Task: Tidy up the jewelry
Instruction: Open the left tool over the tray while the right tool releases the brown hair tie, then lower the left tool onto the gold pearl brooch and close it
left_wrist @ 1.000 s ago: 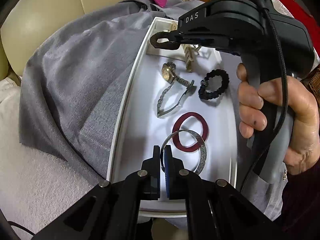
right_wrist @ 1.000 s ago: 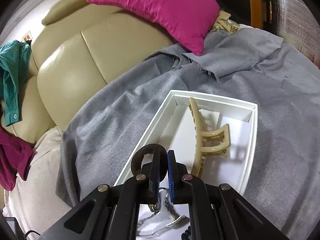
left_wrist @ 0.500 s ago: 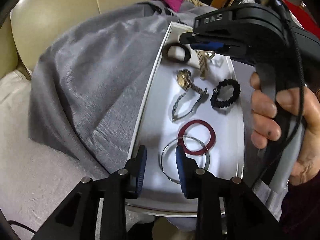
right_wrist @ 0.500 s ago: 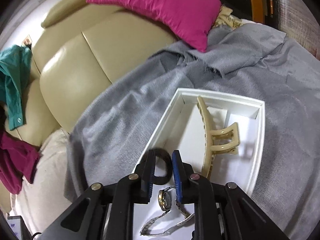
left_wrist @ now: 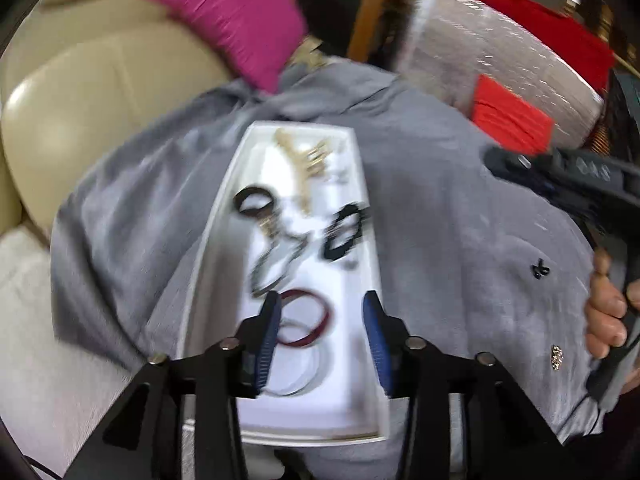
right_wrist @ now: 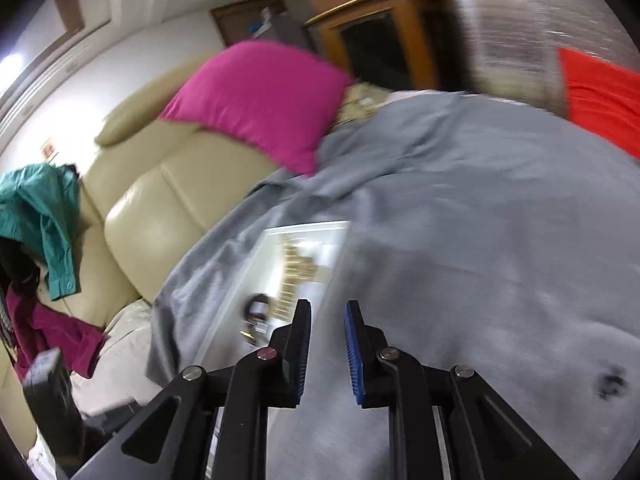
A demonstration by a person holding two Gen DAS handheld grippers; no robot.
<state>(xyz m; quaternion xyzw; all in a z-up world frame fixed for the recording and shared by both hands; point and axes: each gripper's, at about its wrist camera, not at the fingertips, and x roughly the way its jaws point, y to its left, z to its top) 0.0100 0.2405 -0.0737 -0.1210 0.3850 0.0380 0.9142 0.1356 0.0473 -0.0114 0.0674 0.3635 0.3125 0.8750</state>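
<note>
The left gripper hangs over the near end of the white tray with its fingers wide open and empty; inside the tray lie a red ring, a black bracelet and a dark ring. The right gripper is above the gray cloth beside the tray, its fingers also apart and holding nothing.

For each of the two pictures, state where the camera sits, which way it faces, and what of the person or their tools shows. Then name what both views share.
Left wrist: on the left tongs, open, looking down the white tray; right hand at the edge.
Right wrist: on the right tongs, open, facing the grey cloth and sofa.
Shared: tray, cloth, pink cushion.
</note>
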